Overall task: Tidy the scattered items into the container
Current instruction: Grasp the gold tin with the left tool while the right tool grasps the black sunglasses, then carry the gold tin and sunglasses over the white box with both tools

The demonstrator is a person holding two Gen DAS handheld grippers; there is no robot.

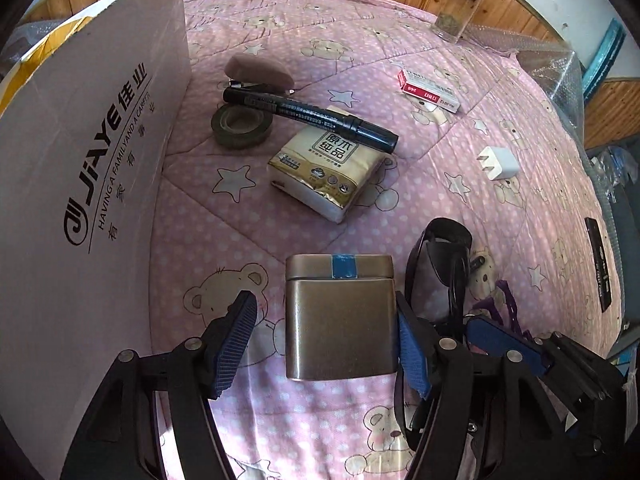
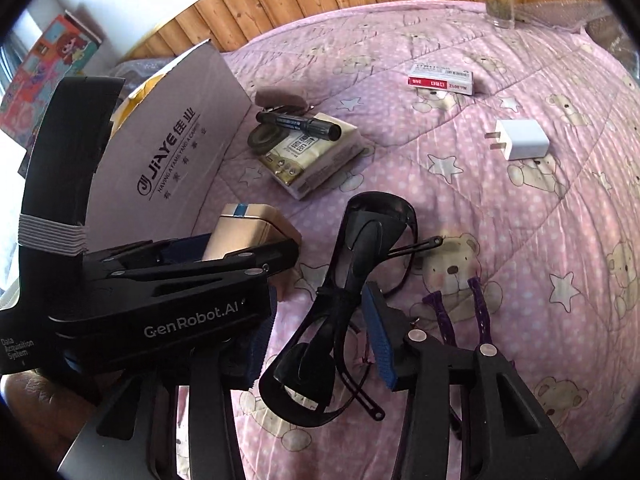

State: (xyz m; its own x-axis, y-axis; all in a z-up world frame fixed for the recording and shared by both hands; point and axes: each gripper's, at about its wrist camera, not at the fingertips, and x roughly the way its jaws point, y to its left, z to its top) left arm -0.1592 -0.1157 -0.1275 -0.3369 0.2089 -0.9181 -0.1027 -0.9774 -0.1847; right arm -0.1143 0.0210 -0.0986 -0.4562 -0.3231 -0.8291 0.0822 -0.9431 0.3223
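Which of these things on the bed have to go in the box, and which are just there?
To tidy: metal tin, black glasses, tissue pack, marker, tape roll, charger plug, red-and-white packet; all go into the cardboard box.

Just there: glass jar, pink quilt.

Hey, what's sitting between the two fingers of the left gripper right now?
The metal tin with a blue tape strip lies between the open left gripper's fingers; the left wrist view shows it, one pad close against its side.
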